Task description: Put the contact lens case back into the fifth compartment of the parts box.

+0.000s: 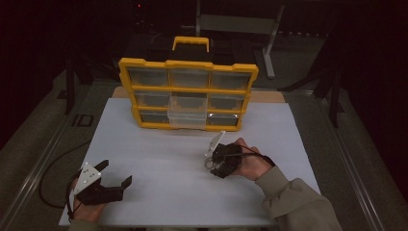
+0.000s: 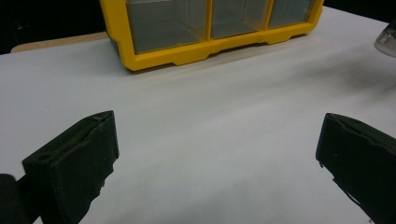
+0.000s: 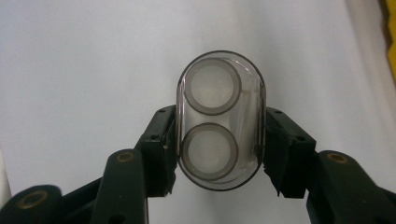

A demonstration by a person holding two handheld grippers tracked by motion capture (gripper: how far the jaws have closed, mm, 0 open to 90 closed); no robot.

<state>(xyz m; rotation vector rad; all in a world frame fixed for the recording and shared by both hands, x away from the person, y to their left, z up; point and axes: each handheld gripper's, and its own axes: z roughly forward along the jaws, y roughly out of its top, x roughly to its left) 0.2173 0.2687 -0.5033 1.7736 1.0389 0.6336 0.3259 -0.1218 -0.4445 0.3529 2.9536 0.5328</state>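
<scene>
Where the right gripper [image 3: 219, 154] looks along its own jaws, they pinch a clear oblong capsule [image 3: 220, 120] from both sides, and two round, pale rings show through its end, one above the other. From above, that gripper [image 1: 219, 159] sits over the white mat [image 1: 159, 144] right of centre, in a hand [image 1: 250, 161] whose tan sleeve [image 1: 296, 204] comes in from the lower right; the capsule itself is too small to make out there. Just beyond it stands the yellow organizer [image 1: 188, 94], upright at the mat's far edge, with clear drawers in three rows and one middle drawer [image 1: 186, 118] pulled out toward the person. The left gripper [image 1: 115, 180] rests low at the mat's near left corner, well apart from the right, its jaws spread wide with bare mat [image 2: 210, 130] between them and the organizer's base [image 2: 205, 49] ahead.
</scene>
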